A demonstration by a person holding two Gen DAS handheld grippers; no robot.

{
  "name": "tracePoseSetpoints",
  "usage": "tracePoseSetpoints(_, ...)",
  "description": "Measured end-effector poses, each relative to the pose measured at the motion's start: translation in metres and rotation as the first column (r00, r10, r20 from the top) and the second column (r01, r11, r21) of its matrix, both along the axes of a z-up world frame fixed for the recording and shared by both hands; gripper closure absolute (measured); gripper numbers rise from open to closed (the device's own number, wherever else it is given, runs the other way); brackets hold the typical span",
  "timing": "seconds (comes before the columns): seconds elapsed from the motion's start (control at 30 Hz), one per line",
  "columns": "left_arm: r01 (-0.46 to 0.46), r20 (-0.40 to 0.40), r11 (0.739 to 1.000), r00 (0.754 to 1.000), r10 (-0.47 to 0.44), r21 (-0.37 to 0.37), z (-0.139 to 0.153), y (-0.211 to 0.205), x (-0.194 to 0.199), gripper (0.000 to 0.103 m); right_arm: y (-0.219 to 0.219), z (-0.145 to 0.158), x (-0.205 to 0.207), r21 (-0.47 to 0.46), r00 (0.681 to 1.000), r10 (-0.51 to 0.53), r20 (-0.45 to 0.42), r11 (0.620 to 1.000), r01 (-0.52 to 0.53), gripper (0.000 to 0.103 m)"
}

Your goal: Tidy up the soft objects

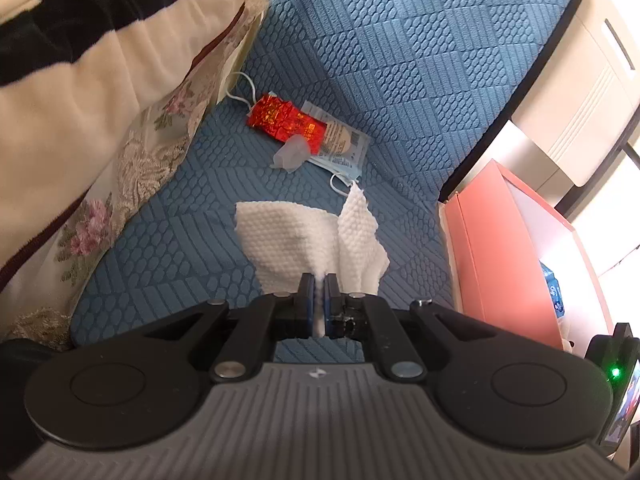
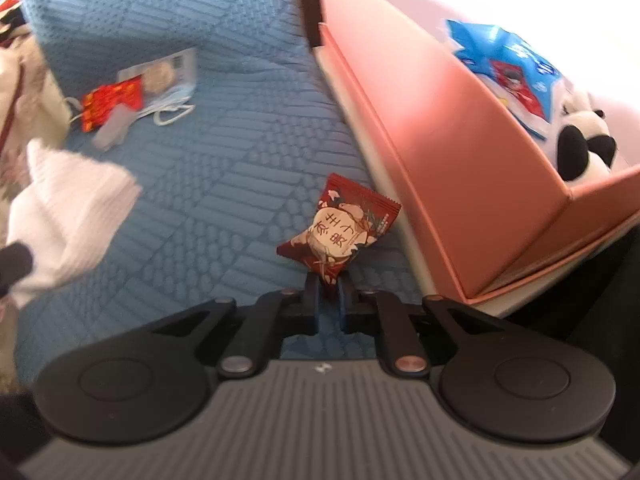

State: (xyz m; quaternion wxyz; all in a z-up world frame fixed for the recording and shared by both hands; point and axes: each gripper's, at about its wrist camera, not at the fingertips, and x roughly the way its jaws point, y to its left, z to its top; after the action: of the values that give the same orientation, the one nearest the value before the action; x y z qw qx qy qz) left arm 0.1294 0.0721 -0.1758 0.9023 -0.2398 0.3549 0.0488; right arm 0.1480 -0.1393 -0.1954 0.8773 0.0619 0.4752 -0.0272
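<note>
My left gripper [image 1: 319,280] is shut on a white paper towel [image 1: 304,236], held above the blue quilted sofa cushion [image 1: 168,248]; the towel also shows blurred in the right wrist view [image 2: 72,208]. My right gripper [image 2: 328,286] is shut on the corner of a dark red snack packet [image 2: 340,232], just left of the pink box [image 2: 452,160]. On the cushion farther back lie a red foil packet [image 1: 282,118], a clear wrapper [image 1: 292,152] and a packaged blue face mask [image 1: 340,148].
The pink box [image 1: 504,248] stands at the cushion's right edge; it holds a blue packet [image 2: 508,68] and a panda plush [image 2: 584,144]. A floral blanket [image 1: 100,120] is piled on the left. The sofa backrest [image 1: 420,40] rises behind.
</note>
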Motion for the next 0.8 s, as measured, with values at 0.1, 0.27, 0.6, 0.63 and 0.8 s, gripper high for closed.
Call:
tracePoseSetpoints(0.1,-0.001,0.013,1.000,1.000,0.001,0.011,0.006,-0.002,-0.003,0.097,0.001,0.005,-0.004,0.030,1.000,0.031,-0.002,0.999,-0.031,0.093)
tracePoseSetpoints(0.27,-0.013,0.033,1.000,0.999,0.013,0.019,0.020,-0.003,-0.007,0.097,0.004,0.013,-0.007,0.063,0.994,0.108,0.004,0.992,-0.108,0.093)
tracePoseSetpoints(0.6,-0.022,0.068,0.999,0.998,0.019,0.036,0.049,-0.008,-0.008,0.097,-0.002,0.034,-0.009,0.067,0.974,0.219,0.060,0.973,-0.223,0.093)
tracePoseSetpoints(0.63,-0.019,0.071,0.999,0.997,0.016,0.038,0.052,-0.009,-0.008,0.097,-0.003,0.039,-0.009,0.057,0.974,0.217,0.063,0.974,-0.220,0.093)
tracePoseSetpoints(0.8,0.003,0.089,0.999,0.996,-0.006,0.039,0.068,-0.021,-0.006,0.097,-0.016,0.063,-0.004,0.042,0.972,0.212,0.101,0.975,-0.217,0.093)
